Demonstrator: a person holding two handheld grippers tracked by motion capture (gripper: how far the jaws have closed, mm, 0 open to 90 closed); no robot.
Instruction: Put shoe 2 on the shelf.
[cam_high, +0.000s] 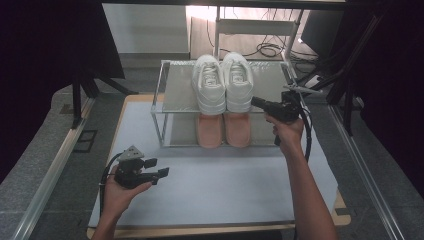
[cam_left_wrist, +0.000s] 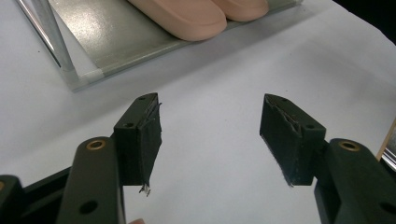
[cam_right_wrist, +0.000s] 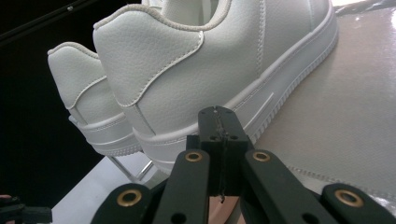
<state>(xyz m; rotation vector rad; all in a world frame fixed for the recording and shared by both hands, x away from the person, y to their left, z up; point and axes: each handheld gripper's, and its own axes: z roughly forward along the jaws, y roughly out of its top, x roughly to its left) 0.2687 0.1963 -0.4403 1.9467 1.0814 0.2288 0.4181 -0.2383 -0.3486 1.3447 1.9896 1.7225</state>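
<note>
In the high view we see just the toes of the pink shoes (cam_high: 223, 131), the rest hidden under the upper shelf (cam_high: 175, 90) and the white sneakers (cam_high: 223, 82). In the left gripper view the picture's top edge cuts those pink shoes (cam_left_wrist: 187, 16) off, and we cannot tell their heels. In the right gripper view the top edge cuts off the sneakers' (cam_right_wrist: 187, 79) collars and toes, and the closed jaws hide part of the nearer sole. The worktop (cam_high: 210, 185) runs under the forearms at the bottom edge.

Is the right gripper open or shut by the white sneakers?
Shut. The right gripper has its fingers pressed together with nothing between them, pointing at the heel of the nearer white sneaker.
</note>
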